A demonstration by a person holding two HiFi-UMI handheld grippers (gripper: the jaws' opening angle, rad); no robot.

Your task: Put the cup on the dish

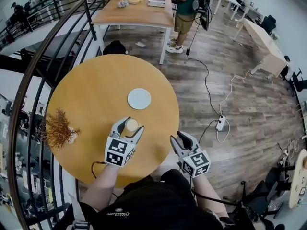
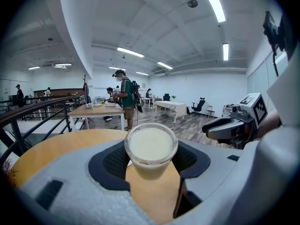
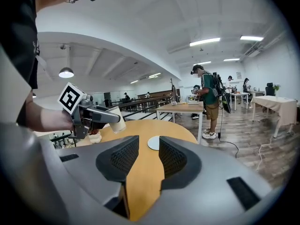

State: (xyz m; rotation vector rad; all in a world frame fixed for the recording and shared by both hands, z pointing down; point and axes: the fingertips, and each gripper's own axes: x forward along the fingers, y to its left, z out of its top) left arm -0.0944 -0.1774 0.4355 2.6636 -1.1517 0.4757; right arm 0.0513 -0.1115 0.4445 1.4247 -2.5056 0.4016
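Observation:
A small clear cup (image 1: 132,125) of pale liquid sits between the pads of my left gripper (image 1: 133,124), which is shut on it. In the left gripper view the cup (image 2: 150,149) fills the gap between the jaws. From the right gripper view the cup (image 3: 116,121) hangs slightly tilted above the round wooden table (image 1: 91,95), in the left gripper (image 3: 101,118). The white dish (image 1: 139,98) lies flat on the table just beyond the cup, with nothing on it. My right gripper (image 1: 178,138) hovers open and holds nothing at the table's near right edge, aimed toward the dish (image 3: 153,143).
A dried plant in a small pot (image 1: 58,128) stands at the table's left edge. A curved black railing (image 1: 29,80) runs along the left. Farther off are a wooden table (image 1: 134,13), a standing person (image 1: 184,13), and a cable with a power strip (image 1: 220,123) on the floor.

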